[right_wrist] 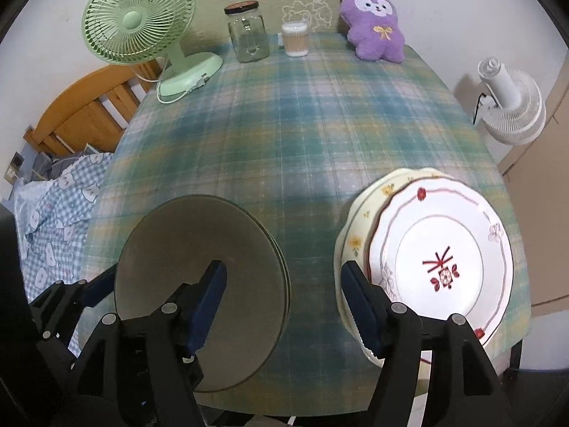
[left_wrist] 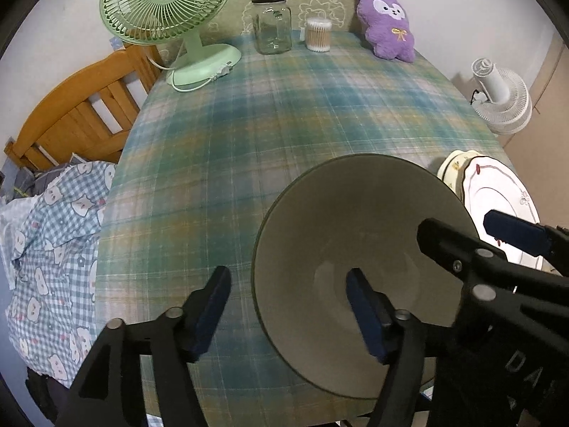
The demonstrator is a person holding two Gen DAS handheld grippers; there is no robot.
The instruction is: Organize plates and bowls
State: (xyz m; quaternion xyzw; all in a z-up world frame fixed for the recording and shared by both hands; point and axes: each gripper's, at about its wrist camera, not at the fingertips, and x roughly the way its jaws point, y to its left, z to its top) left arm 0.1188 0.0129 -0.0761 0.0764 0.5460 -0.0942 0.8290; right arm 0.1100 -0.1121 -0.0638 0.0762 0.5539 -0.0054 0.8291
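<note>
A grey-green bowl (left_wrist: 359,267) (right_wrist: 199,277) stands on the plaid tablecloth near the front edge; a second rim shows beneath it in the right wrist view. My left gripper (left_wrist: 290,311) is open, straddling the bowl's left wall with one finger inside and the other outside, neither pressing. To the right, a white plate with a red pattern (right_wrist: 444,256) (left_wrist: 498,192) lies on a cream flowered plate (right_wrist: 355,242). My right gripper (right_wrist: 284,309) (left_wrist: 476,235) is open over the gap between bowl and plates, holding nothing.
Along the table's (right_wrist: 302,124) far side stand a green fan (right_wrist: 142,25), a glass jar (right_wrist: 249,35), a cotton swab tub (right_wrist: 295,41) and a purple plush (right_wrist: 373,25). A white fan (right_wrist: 512,106) is off the right edge. Wooden bed frame (left_wrist: 81,114) and checked bedding (left_wrist: 53,249) lie left.
</note>
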